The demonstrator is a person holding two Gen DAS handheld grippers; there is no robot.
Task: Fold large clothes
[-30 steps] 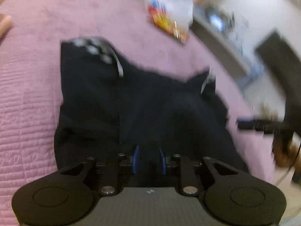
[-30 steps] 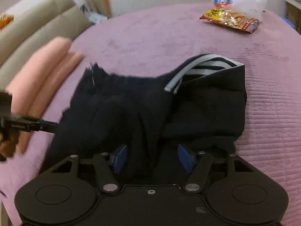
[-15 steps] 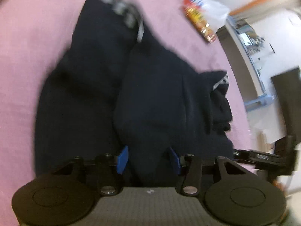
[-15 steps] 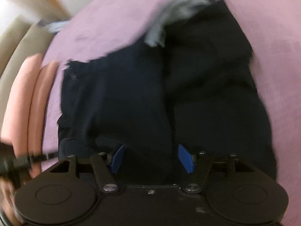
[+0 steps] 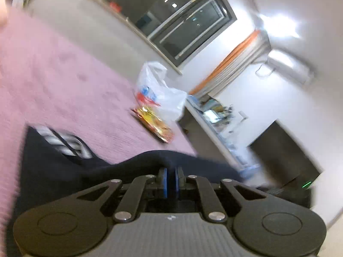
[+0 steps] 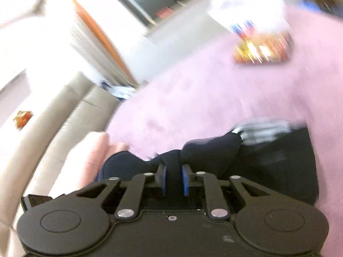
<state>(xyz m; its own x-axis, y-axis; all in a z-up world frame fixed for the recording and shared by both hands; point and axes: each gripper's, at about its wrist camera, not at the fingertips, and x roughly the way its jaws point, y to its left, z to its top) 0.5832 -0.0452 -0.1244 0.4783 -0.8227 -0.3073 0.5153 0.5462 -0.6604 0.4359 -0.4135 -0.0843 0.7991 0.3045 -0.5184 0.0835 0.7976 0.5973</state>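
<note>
Garment (image 5: pixel 53 171): near edge pinched in both my jaws, left gripper (image 5: pixel 170 181), right gripper (image 6: pixel 173 180); body trails toward 12 o'clock across bed (image 5: pixel 53 85).

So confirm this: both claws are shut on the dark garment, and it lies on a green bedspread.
Wrong colour only. Both views show the left claw and right claw shut on the dark garment, but the bedspread is pink.
</note>
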